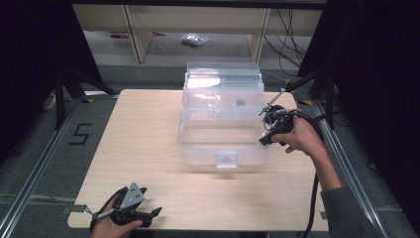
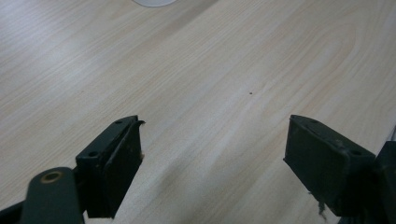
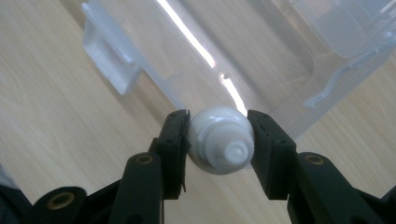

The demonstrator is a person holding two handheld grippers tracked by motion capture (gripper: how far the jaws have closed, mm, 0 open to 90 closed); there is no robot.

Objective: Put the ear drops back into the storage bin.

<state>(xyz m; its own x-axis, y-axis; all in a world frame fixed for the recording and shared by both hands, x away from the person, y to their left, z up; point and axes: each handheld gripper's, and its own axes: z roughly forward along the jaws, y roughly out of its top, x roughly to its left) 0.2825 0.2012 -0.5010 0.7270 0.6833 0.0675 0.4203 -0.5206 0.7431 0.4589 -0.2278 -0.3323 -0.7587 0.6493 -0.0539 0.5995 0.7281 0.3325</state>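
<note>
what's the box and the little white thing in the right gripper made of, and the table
Box: clear, glossy plastic; the table shows through its walls.
White thing clamped in the right gripper: looks like smooth white plastic, with a ridged cap-like end.
Table: pale wood-grain, probably laminate.

Clear box mid-table; bare flanks, seemingly.

A pale wooden table stood on a grey floor, where a black figure 5 was marked to its left. Metal rails ran along both sides of the table. Beyond it, light wooden shelving stood against dark curtains, with black cables trailing at the right.
</note>
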